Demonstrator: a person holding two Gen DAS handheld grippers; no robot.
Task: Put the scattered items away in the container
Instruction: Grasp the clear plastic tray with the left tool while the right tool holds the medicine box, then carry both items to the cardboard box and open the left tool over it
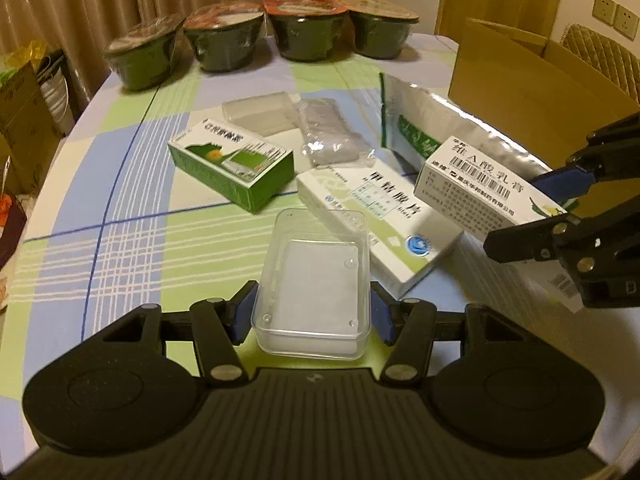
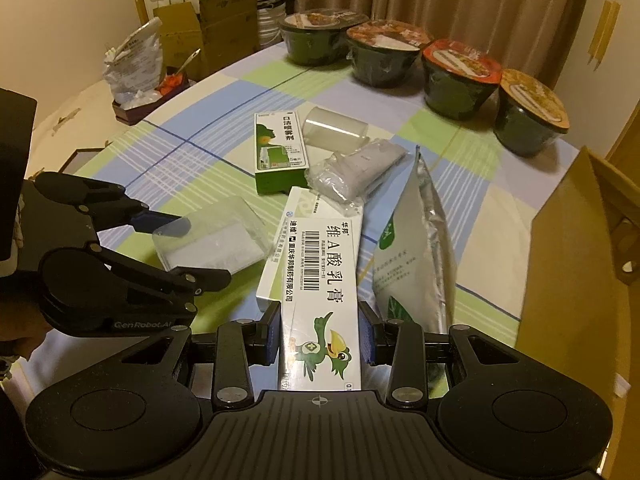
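Left gripper (image 1: 312, 316): jaws pinching a clear plastic box (image 1: 314, 284) across its short sides, open top up, held low over the checked surface (image 1: 132, 248). Right gripper (image 2: 320, 336): jaws pinching a white ointment carton (image 2: 320, 280) by its bird-printed end; the long free end juts forward over the white tablet box (image 1: 380, 220).

Destination looks like the cardboard box (image 1: 532, 92) at the right edge, well apart from the clutter. The green spray carton (image 1: 232, 164), wrapped tissue pack (image 1: 328, 136), foil pouch (image 1: 436, 128) and translucent lid (image 1: 260, 114) lie loose on the surface.

Risks, as judged:
- Carton gripped at one end only; a quick swing could let it pivot or slip from the pads.
- Its free end may clip the foil pouch or the cardboard wall on the way.
- The clear box walls are thin and smooth; squeeze may bow them, and the box could pop out.
- Grippers are near one another; crossing paths could knock either load.
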